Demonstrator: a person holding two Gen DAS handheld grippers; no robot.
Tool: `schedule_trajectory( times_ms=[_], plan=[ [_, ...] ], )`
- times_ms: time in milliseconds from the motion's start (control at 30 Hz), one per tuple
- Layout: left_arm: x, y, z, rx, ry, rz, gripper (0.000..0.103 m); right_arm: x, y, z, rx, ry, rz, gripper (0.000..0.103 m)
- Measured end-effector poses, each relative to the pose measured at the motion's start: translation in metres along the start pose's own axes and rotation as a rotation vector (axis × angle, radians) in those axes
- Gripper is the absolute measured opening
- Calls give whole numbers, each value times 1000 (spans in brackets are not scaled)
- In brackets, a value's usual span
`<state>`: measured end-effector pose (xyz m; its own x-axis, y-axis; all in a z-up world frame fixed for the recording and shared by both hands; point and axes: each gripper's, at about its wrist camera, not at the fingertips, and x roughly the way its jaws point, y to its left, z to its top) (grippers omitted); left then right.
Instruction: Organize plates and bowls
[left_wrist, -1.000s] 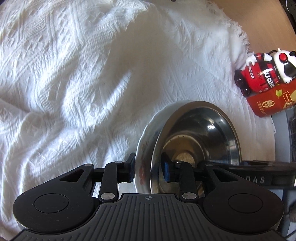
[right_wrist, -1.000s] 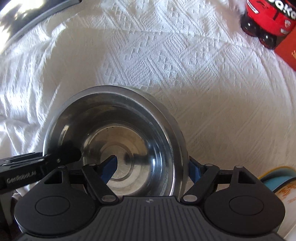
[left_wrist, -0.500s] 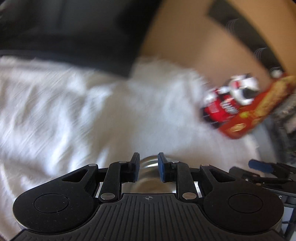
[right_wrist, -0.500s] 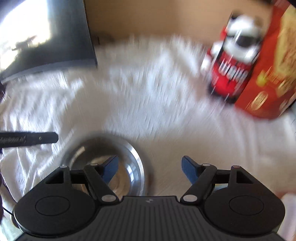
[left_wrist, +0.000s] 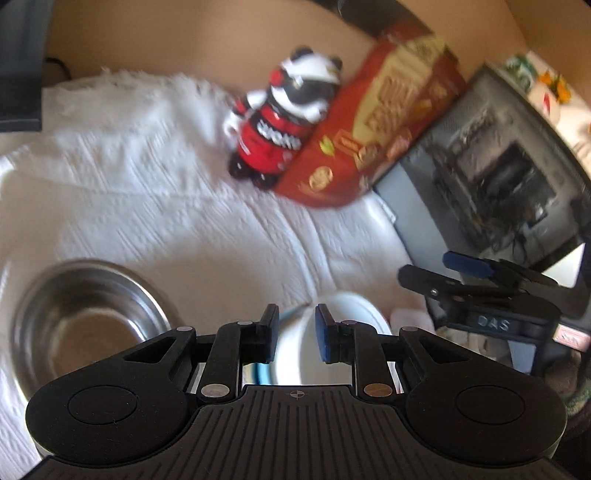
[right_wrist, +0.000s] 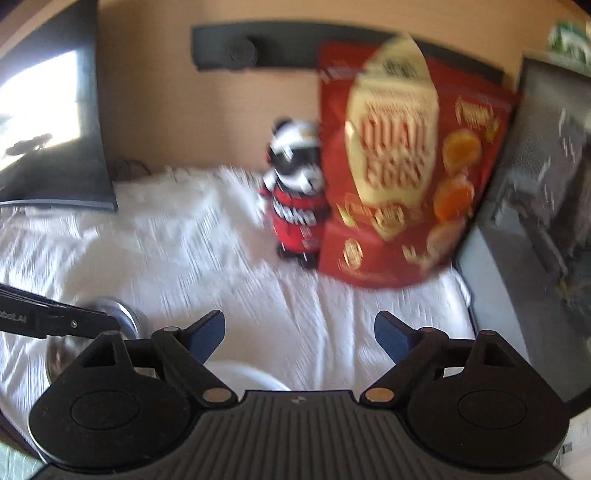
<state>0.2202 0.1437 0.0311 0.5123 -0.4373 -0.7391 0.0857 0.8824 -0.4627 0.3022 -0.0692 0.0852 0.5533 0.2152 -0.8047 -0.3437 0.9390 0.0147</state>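
Sunlit white cloth (left_wrist: 177, 206), tan wall (right_wrist: 207, 110)

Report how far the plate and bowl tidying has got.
Done, apparently: the steel bowl sits on the white cloth, free of both grippers. In hand: nothing. The left gripper has a narrow gap with only the white plate showing beyond it; the right gripper has its jaws opening on nothing. Left: that plate, probably next; whether more dishes remain is out of view.
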Motion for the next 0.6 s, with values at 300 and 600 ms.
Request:
schedule_trajectory(
  times_ms=[300, 600],
  plan=[
    [26, -24, -24, -46, -50, 92, 23, 21, -49, -44, 61, 42, 86, 89],
    [31, -45, -48, -6, -38, 324, 24, 62, -33, -70, -38, 191, 201, 89]
  ],
)
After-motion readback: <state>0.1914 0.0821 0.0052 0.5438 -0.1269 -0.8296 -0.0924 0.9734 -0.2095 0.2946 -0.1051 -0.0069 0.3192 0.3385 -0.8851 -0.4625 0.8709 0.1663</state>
